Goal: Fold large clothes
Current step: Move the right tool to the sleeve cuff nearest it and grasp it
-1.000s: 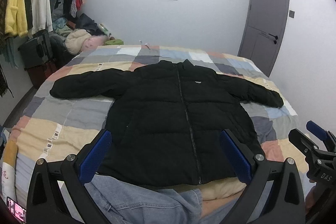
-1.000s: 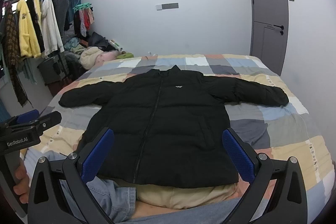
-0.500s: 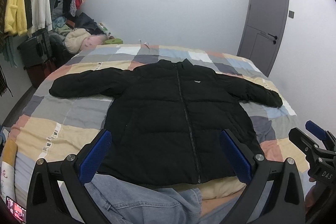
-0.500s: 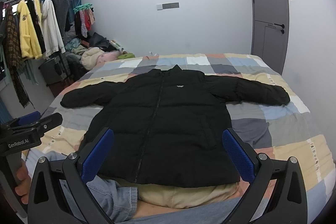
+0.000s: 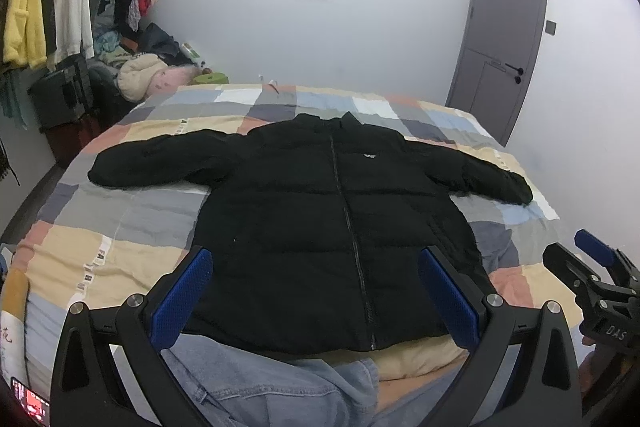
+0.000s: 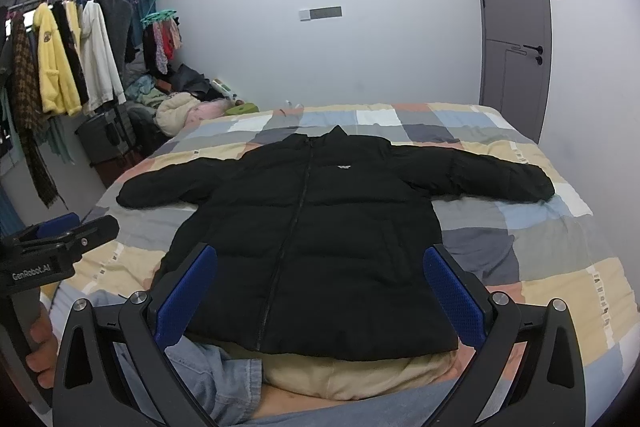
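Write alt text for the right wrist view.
A black puffer jacket lies zipped and face up, sleeves spread, on a patchwork bed. The right gripper hovers at its hem with jaws open; the left gripper shows at left.

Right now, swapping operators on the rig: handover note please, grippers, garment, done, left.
Left gripper: open, empty, hovering over the near hem.
Right gripper: open, empty, also short of the hem.
Black puffer jacket: flat on the patchwork checked bedspread, front up, zipped, collar towards the far wall, both sleeves spread out sideways.
Blue denim garment and beige cloth lie under its near edge.
Done: jacket spread flat.
Left: all folding; sleeves in first looks sensible, then the body.
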Action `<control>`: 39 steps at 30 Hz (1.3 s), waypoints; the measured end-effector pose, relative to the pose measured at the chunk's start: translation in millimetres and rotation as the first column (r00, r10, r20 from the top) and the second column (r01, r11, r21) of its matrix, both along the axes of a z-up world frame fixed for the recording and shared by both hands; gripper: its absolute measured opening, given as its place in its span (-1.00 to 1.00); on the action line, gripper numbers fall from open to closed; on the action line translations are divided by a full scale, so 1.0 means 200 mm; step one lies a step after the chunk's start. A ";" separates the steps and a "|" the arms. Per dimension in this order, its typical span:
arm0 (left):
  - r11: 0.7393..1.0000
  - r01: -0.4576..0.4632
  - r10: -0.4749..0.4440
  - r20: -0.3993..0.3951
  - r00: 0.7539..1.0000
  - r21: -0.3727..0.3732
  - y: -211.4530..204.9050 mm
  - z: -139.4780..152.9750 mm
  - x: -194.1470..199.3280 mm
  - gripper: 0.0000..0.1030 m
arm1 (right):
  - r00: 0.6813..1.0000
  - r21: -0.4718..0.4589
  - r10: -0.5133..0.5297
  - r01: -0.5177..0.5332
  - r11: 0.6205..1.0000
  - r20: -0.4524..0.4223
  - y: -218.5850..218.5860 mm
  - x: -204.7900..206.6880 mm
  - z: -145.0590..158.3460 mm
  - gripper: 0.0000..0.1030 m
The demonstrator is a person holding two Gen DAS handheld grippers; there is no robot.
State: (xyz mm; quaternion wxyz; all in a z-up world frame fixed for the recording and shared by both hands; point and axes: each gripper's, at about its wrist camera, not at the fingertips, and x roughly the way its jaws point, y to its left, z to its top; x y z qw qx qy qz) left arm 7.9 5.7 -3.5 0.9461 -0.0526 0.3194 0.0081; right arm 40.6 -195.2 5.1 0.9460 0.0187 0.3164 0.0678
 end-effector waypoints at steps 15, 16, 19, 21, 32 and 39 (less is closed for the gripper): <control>0.999 0.037 -0.037 0.001 0.999 0.005 -0.05 0.01 0.10 0.99 | 0.996 -0.010 -0.080 0.081 0.997 0.040 -0.16 0.08 0.04 1.00; 0.999 0.042 -0.042 0.001 0.999 0.009 -0.06 0.01 0.12 0.99 | 0.994 -0.003 -0.097 0.097 0.995 0.047 -0.19 0.09 0.05 1.00; 0.998 0.061 -0.061 0.002 0.998 0.025 -0.10 0.02 0.16 0.99 | 0.990 -0.001 -0.128 0.128 0.992 0.066 -0.29 0.12 0.07 1.00; 0.997 0.076 -0.076 0.014 0.997 0.030 -0.12 0.03 0.20 0.99 | 0.986 -0.028 -0.135 0.138 0.990 0.096 -0.34 0.13 0.09 1.00; 0.994 0.103 -0.104 0.031 0.994 0.046 -0.19 0.02 0.53 0.99 | 0.976 0.044 -0.191 0.187 0.981 0.104 -0.71 0.30 0.04 1.00; 0.995 0.102 -0.102 0.022 0.995 0.015 -0.18 -0.14 0.74 0.99 | 0.977 0.031 -0.200 0.198 0.980 0.070 -0.92 0.43 -0.04 1.00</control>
